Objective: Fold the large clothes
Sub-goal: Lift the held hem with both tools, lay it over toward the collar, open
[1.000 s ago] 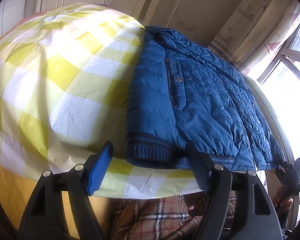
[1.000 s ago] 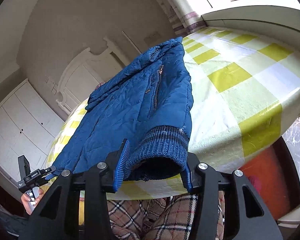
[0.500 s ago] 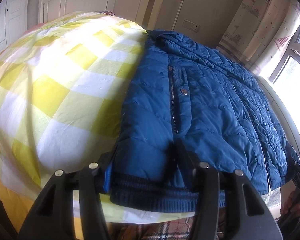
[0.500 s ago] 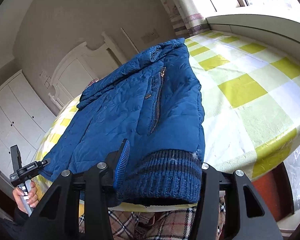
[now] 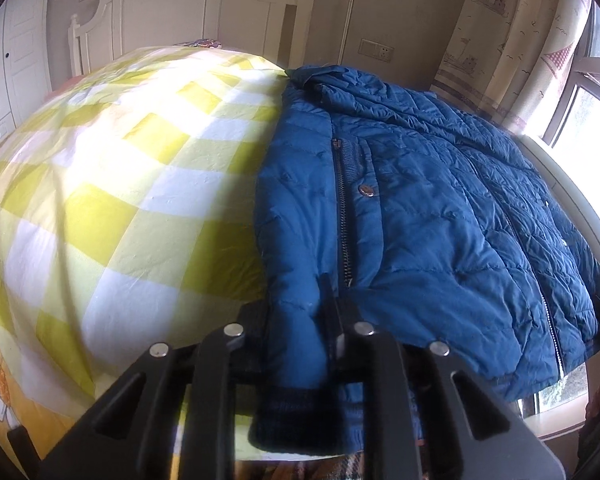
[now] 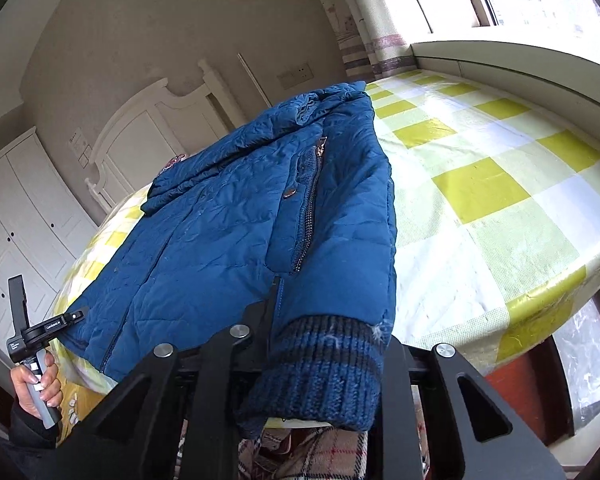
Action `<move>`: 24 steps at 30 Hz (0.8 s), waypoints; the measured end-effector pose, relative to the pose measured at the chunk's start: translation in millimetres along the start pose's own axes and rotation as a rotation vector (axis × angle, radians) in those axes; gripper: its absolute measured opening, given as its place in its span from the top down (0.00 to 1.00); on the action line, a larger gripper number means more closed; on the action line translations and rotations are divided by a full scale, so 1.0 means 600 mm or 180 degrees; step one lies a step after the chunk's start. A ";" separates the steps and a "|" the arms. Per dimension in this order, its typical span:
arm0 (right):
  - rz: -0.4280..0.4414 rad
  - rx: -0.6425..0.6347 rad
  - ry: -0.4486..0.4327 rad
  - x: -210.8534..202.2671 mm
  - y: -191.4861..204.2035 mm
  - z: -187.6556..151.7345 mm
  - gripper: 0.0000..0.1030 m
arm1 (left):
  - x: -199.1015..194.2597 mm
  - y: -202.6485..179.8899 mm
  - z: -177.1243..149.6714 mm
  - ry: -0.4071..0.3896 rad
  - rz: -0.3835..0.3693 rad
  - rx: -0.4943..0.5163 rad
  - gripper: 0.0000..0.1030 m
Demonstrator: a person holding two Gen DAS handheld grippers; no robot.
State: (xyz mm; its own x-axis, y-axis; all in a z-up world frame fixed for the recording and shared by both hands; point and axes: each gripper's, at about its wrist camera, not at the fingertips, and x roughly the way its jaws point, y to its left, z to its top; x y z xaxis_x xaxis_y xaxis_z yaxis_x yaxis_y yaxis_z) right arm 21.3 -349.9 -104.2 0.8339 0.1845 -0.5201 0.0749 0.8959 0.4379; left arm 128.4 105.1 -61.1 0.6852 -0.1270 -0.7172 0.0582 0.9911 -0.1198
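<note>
A blue quilted jacket [image 5: 420,216] lies flat on the bed, its ribbed hem hanging over the near edge; it also shows in the right wrist view [image 6: 240,224]. My left gripper [image 5: 296,312] is shut on the jacket's bottom left corner, fabric bunched between the jaws. My right gripper [image 6: 332,316] has its jaws around the bottom right corner, just above the knitted hem band [image 6: 324,368], gripping the fabric. The left gripper's handle and the hand holding it show in the right wrist view [image 6: 32,344].
The bed has a yellow and white checked cover [image 5: 120,184] with a white headboard [image 5: 188,12] behind. A window sill [image 6: 520,64] and curtain [image 6: 364,12] run along the right side. White wardrobes [image 6: 16,216] stand to the left. My plaid trousers [image 6: 316,456] are below the bed edge.
Both grippers moved forward onto the jacket's hem corners and closed on the fabric; a second ago they were open just short of the hem.
</note>
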 end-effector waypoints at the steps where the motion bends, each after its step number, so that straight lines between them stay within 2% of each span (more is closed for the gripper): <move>1: 0.0006 -0.0031 -0.0011 -0.016 0.003 -0.010 0.84 | -0.018 0.001 -0.010 -0.0021 -0.0015 0.0066 0.85; 3: 0.0064 -0.0097 0.0017 -0.056 0.007 -0.039 0.84 | -0.061 0.006 -0.041 -0.0033 -0.0015 0.0236 0.85; 6: 0.0276 -0.0216 0.0087 -0.126 0.017 -0.095 0.85 | -0.115 0.031 -0.111 0.0118 -0.0022 0.0392 0.85; 9: 0.0399 -0.0317 0.0147 -0.180 0.038 -0.128 0.84 | -0.164 0.064 -0.158 0.0253 -0.0175 0.0235 0.86; 11: 0.0543 -0.0379 0.0031 -0.211 0.061 -0.105 0.84 | -0.210 0.080 -0.149 0.0074 -0.0405 0.0050 0.86; 13: 0.0673 -0.0514 -0.0181 -0.231 0.095 -0.044 0.84 | -0.254 0.094 -0.097 -0.0193 -0.0716 -0.0178 0.86; 15: 0.0709 -0.0685 -0.0339 -0.229 0.136 0.043 0.84 | -0.277 0.102 -0.021 -0.0403 -0.0986 -0.0293 0.85; 17: 0.0781 -0.0641 -0.0395 -0.195 0.166 0.143 0.84 | -0.263 0.104 0.073 -0.0451 -0.1138 -0.0430 0.85; 19: 0.0720 -0.0503 -0.0338 -0.126 0.188 0.245 0.84 | -0.212 0.102 0.180 -0.0350 -0.1194 -0.0615 0.84; 21: 0.0464 -0.0367 -0.0211 -0.034 0.193 0.332 0.84 | -0.128 0.093 0.288 -0.0219 -0.1092 -0.0804 0.81; 23: 0.0404 0.0043 0.0131 0.075 0.164 0.392 0.83 | -0.028 0.080 0.369 -0.0024 -0.0951 -0.0914 0.78; 24: 0.0396 0.0256 0.0343 0.129 0.141 0.409 0.79 | 0.027 0.080 0.398 0.0104 -0.0891 -0.0987 0.75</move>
State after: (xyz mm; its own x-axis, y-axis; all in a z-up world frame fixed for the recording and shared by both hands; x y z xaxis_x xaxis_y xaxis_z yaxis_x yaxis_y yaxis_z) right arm 226.4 -359.3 72.5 0.7765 0.3378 -0.5319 0.0220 0.8291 0.5586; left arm 316.0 160.4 85.6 0.6503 -0.3958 -0.6484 0.0142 0.8597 -0.5106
